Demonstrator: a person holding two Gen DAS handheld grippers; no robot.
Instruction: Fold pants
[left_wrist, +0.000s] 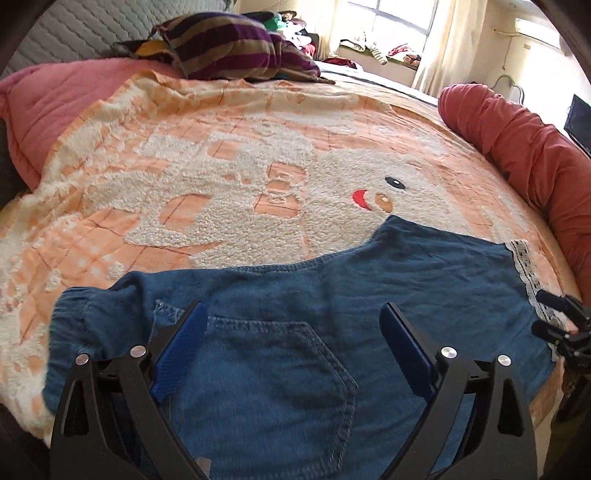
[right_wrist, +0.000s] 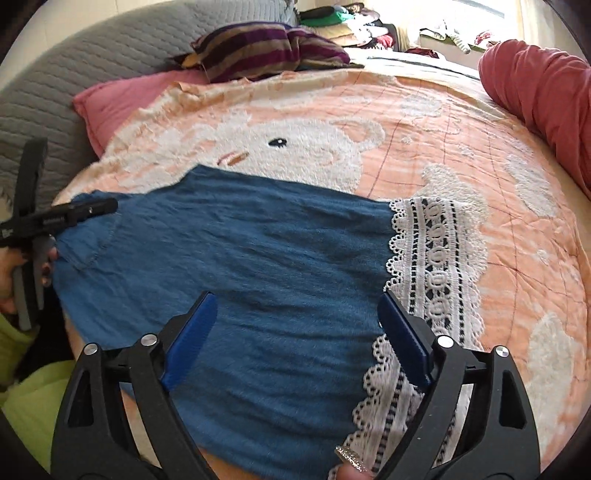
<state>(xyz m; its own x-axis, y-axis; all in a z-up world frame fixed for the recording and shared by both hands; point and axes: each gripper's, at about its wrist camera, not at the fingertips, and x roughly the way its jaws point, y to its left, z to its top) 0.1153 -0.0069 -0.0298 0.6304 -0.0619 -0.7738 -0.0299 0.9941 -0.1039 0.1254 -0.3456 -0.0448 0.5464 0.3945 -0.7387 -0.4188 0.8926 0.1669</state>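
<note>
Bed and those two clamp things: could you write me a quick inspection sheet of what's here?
Surface: bed with peach bear blanket.
Job's things: blue pants lying flat, pocket up, lace hem at one end.
Clutter: striped pillow, red bolster, pink quilt, clothes pile far back.
Grippers: left tool open over the pocket; right tool open over the hem end; neither grips.
Cables: one by the far wall.
Surroundings: bright window, curtains.
</note>
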